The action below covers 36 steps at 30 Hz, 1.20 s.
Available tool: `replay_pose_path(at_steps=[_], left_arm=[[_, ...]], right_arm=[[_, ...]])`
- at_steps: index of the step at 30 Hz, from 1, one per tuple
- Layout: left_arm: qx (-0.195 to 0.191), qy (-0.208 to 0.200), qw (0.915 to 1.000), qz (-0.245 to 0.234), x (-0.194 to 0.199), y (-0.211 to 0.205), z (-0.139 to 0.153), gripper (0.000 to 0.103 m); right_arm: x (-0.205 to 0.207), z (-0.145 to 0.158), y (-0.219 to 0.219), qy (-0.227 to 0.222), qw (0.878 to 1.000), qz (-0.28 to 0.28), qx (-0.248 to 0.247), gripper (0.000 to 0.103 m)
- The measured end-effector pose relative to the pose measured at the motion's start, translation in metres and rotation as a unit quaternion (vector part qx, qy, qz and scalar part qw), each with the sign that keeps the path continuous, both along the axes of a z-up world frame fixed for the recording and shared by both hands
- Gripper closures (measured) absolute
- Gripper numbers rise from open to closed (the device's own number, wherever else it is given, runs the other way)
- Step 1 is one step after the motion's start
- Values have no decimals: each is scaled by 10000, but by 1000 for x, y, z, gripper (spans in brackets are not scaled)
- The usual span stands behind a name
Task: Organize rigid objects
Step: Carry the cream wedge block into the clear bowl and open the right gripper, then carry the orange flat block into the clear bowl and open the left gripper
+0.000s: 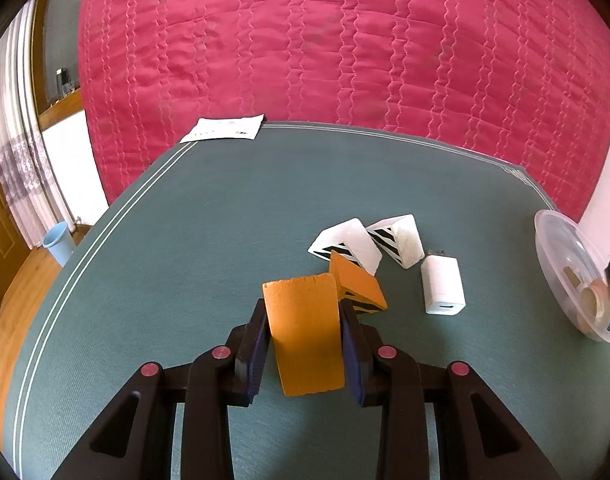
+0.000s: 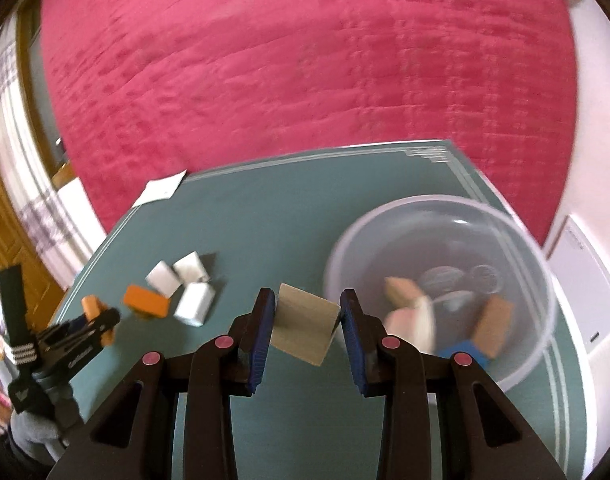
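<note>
Table (image 1: 185, 220): matt teal woven cloth with pale stitched border lines. Bedspread (image 1: 305, 40) behind the table: quilted pink fabric, slight sheen. Orange block (image 1: 305, 332): matt, grainy face. Charger (image 1: 443, 284) right of the block: smooth white plastic. Bowl (image 2: 445, 204): translucent glossy plastic. Tan block (image 2: 305, 320): matt, wood-like. Gripper pads (image 1: 257, 344): ribbed blue.

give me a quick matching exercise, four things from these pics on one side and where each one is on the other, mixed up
Things:
1. orange block
2. tan block
3. white charger
4. sheet of paper

Places:
A. flat at the far left corner of the green table
B. lying on the table beside the white wedges
C. clamped in the left gripper
D. clamped in the right gripper, near the clear tub

Pairs: 1-C, 2-D, 3-B, 4-A
</note>
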<state>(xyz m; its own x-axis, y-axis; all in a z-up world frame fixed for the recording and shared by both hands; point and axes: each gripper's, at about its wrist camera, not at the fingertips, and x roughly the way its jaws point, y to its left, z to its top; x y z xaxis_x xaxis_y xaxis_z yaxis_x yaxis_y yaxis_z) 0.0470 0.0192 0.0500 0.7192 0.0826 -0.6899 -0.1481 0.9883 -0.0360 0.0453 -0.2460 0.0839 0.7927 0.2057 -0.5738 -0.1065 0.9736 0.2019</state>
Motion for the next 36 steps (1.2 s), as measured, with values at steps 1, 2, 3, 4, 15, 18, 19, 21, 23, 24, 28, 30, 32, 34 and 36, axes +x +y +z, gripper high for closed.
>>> replay_pose_path(at_steps=[1,2,3,4,15,18,19,21,23,24,28,30,32,34,36], left_arm=[[8,-1,10000,-12,-1,-1,0,68],[18,-4,10000,-22,-1,-2,1,68],[28,-5,10000,-28,-2,-3,1,68],[39,-7,10000,-38,-2,-4,1,68],[132,19,9998,-165,-4,-18,3,68],[132,27,9996,-233,-3,-23,4,68],[143,22,9996,-253,-3,-25,5,68],[155,11,9994,-299,-3,-29,6,68],[157,-2,9993,-331,-3,-33,8,68],[156,-8,9993,-348,-2,-35,9,68],[147,-4,9988,-458,2,-44,12,68],[152,-10,9985,-519,3,-50,13,68],[166,-19,9980,-605,4,-58,16,68],[180,-34,9975,-687,6,-65,17,68],[190,-57,9966,-801,8,-74,20,68]], right_arm=[[0,2,-6,-23,10000,-66,31,68],[1,3,-11,-45,9999,-124,60,68],[0,4,-18,-75,9997,-194,95,68],[0,6,-25,-112,9995,-276,142,68],[13,-6,-84,-142,9933,-1012,545,68],[19,-11,-91,-103,9921,-1094,610,68],[22,-13,-93,-81,9919,-1103,622,68],[24,-16,-96,-60,9913,-1130,669,68],[26,-19,-99,-45,9904,-1178,725,55],[26,-20,-102,-69,9895,-1210,785,50],[22,-21,-108,-245,9864,-1421,794,44],[21,-21,-111,-288,9850,-1488,829,44],[20,-23,-112,-291,9850,-1488,818,44],[19,-24,-110,-305,9852,-1501,770,44],[18,-25,-108,-313,9858,-1484,726,44]])
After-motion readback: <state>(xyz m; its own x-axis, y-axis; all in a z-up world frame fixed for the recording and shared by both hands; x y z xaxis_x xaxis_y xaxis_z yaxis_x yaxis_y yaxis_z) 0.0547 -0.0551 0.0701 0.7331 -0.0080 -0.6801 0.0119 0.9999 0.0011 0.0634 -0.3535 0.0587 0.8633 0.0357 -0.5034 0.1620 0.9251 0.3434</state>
